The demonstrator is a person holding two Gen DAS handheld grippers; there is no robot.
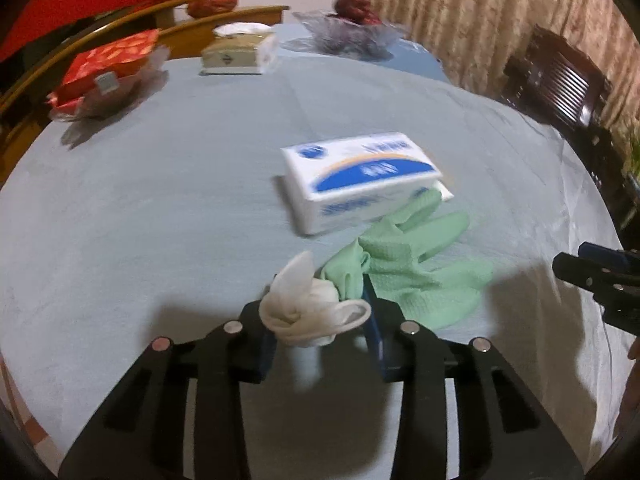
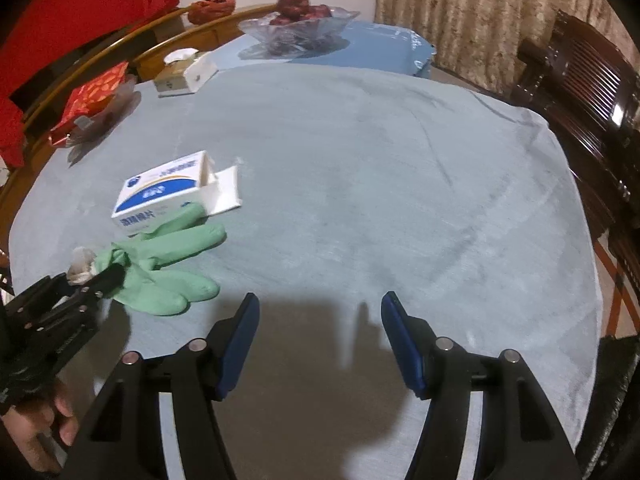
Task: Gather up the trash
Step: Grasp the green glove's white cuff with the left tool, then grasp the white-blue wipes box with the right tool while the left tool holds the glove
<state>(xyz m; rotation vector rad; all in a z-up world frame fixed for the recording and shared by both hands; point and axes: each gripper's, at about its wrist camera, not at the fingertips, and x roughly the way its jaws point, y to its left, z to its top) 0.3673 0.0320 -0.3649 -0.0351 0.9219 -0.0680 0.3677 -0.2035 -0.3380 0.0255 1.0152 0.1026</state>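
Note:
My left gripper (image 1: 320, 324) is shut on a crumpled white tissue (image 1: 308, 312) and holds it just above the table. The tissue also shows in the right wrist view (image 2: 82, 266), in the left gripper (image 2: 90, 280). A green rubber glove (image 1: 412, 272) lies flat right behind it, also seen in the right wrist view (image 2: 164, 268). An opened white-and-blue box (image 1: 360, 180) lies behind the glove and overlaps its fingers; it shows in the right wrist view (image 2: 168, 192) too. My right gripper (image 2: 318, 340) is open and empty over bare cloth, to the right of the glove.
The table wears a light blue cloth (image 2: 380, 180). At the far side stand a glass fruit bowl (image 2: 296, 28), a tissue box (image 1: 240, 54) and a red packet in a plastic dish (image 1: 108, 68). A dark wooden chair (image 2: 588, 92) stands at the right.

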